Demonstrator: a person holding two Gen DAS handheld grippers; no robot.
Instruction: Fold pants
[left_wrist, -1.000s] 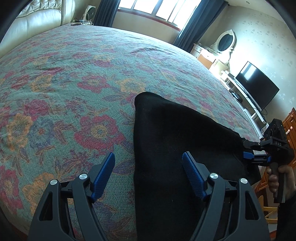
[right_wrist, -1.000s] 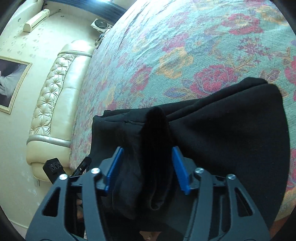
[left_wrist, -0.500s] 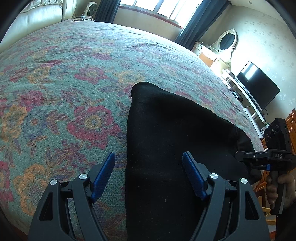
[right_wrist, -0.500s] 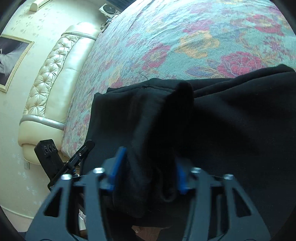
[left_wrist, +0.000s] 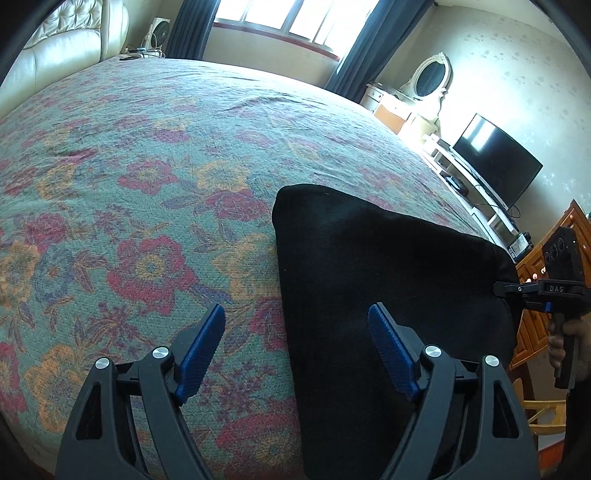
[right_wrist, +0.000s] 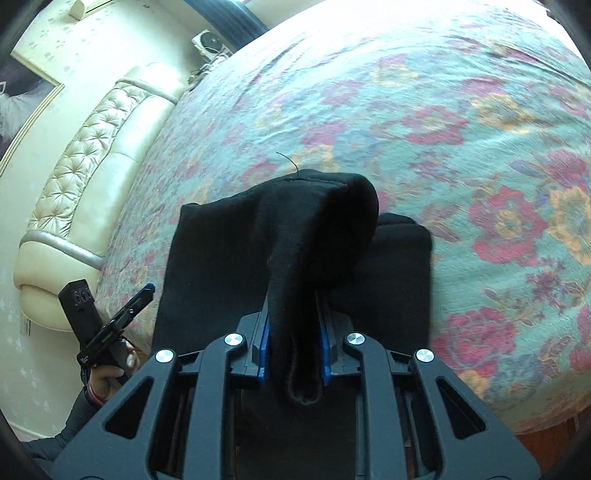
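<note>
The black pants (left_wrist: 373, 291) lie folded on the floral bedspread (left_wrist: 147, 177), near the bed's front edge. My left gripper (left_wrist: 295, 350) is open and empty, hovering over the pants' left edge, one finger over the spread, the other over the cloth. My right gripper (right_wrist: 293, 332) is shut on a bunched end of the pants (right_wrist: 314, 251) and lifts it off the rest. In the left wrist view the right gripper (left_wrist: 517, 295) sits at the pants' right end. In the right wrist view the left gripper (right_wrist: 142, 295) is beside the pants' left edge.
A cream tufted headboard (right_wrist: 85, 177) borders the bed on one side. A TV (left_wrist: 498, 158) on a low stand, a dresser with an oval mirror (left_wrist: 428, 77) and wooden furniture (left_wrist: 535, 273) stand past the other side. Windows with dark curtains are at the far end.
My right gripper has closed on the bunched end of the pants and raised it. My left gripper has stayed open and shifted slightly left relative to the pants.
</note>
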